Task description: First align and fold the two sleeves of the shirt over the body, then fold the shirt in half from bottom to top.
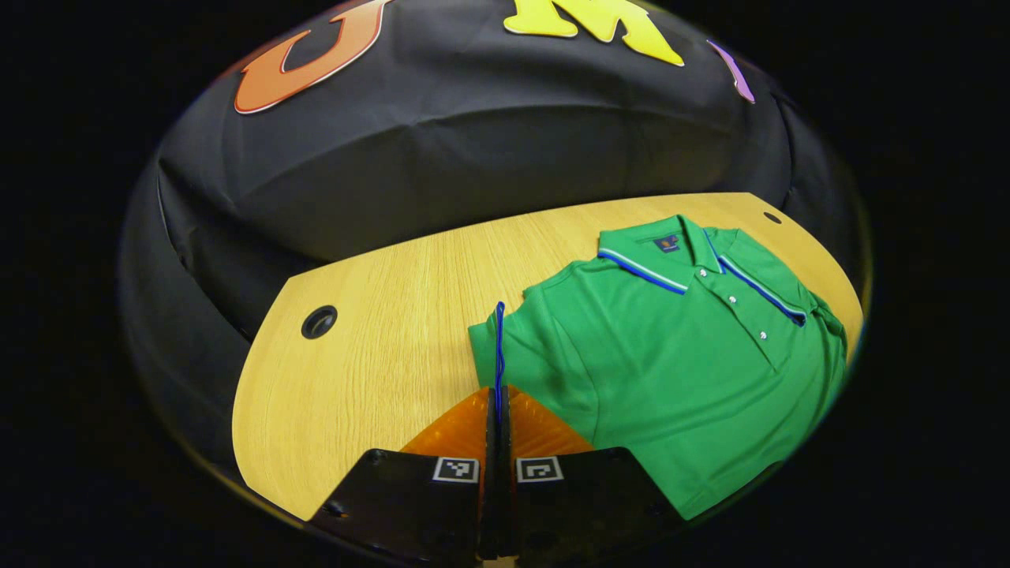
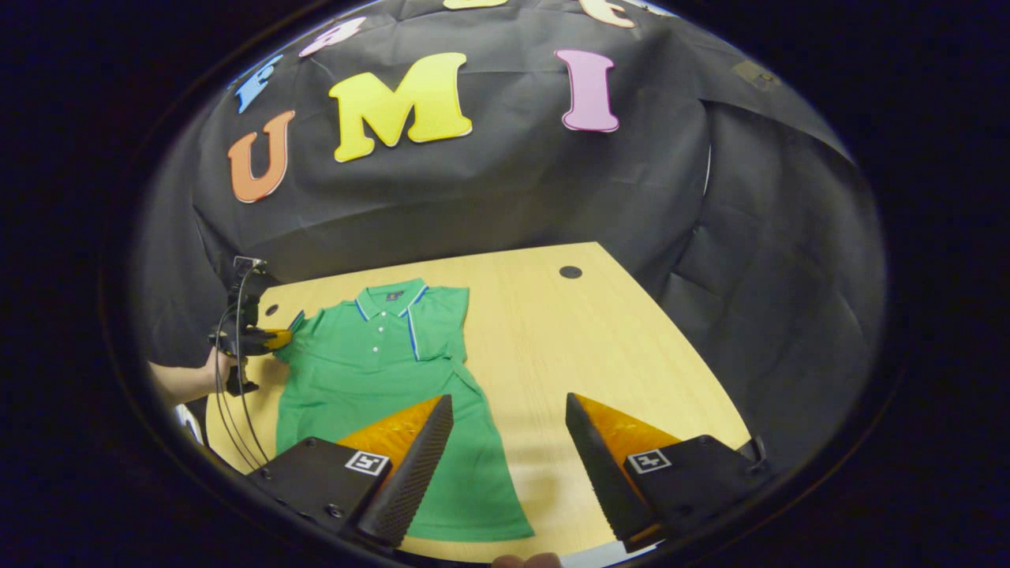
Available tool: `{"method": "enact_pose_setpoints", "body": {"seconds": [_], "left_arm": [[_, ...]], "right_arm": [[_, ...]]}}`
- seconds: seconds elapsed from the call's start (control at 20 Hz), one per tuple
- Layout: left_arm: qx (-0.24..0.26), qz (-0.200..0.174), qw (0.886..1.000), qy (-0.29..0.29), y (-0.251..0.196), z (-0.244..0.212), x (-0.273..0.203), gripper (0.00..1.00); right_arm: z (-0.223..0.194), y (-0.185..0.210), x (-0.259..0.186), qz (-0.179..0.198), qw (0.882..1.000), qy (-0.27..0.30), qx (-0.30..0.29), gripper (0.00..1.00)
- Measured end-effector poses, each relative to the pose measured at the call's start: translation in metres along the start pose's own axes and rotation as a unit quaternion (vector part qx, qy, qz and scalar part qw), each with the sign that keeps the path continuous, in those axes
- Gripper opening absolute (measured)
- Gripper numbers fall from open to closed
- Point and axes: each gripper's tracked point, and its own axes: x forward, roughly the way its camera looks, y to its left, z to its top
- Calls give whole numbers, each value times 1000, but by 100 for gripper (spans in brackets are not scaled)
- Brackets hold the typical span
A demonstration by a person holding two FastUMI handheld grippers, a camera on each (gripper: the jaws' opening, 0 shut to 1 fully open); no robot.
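Note:
A green polo shirt (image 1: pixel 671 355) with blue-and-white trim lies flat on the wooden table (image 1: pixel 371 339), collar toward the wall. In the left gripper view my left gripper (image 1: pixel 499 398) is shut on the blue-edged cuff of a sleeve (image 1: pixel 505 339), at the shirt's near side. The right gripper view shows the shirt (image 2: pixel 371 371) at the left, its other sleeve (image 2: pixel 438 323) lying folded over the body. There the left gripper (image 2: pixel 264 339), held by a hand (image 2: pixel 213 367), pinches the sleeve at the shirt's far left. My right gripper (image 2: pixel 505 410) hovers open over the shirt's hem edge, holding nothing.
Round cable holes (image 1: pixel 319 322) (image 2: pixel 570 272) sit near the table's back corners. Bare wood (image 2: pixel 615 347) stretches to the right of the shirt. The black cloth wall (image 2: pixel 513 189) rises close behind the table. Cables (image 2: pixel 237 418) hang from the left gripper.

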Motion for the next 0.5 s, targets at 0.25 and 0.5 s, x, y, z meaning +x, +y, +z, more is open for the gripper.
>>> {"method": "enact_pose_setpoints", "body": {"seconds": [0.25,0.5], "left_arm": [[2,-2,1000,-13,-18,31,-17,4],[14,-16,999,-25,-65,65,-28,4]], "right_arm": [[2,-8,3,5,1000,-4,24,91],[12,-22,-10,7,999,-27,36,94]]}}
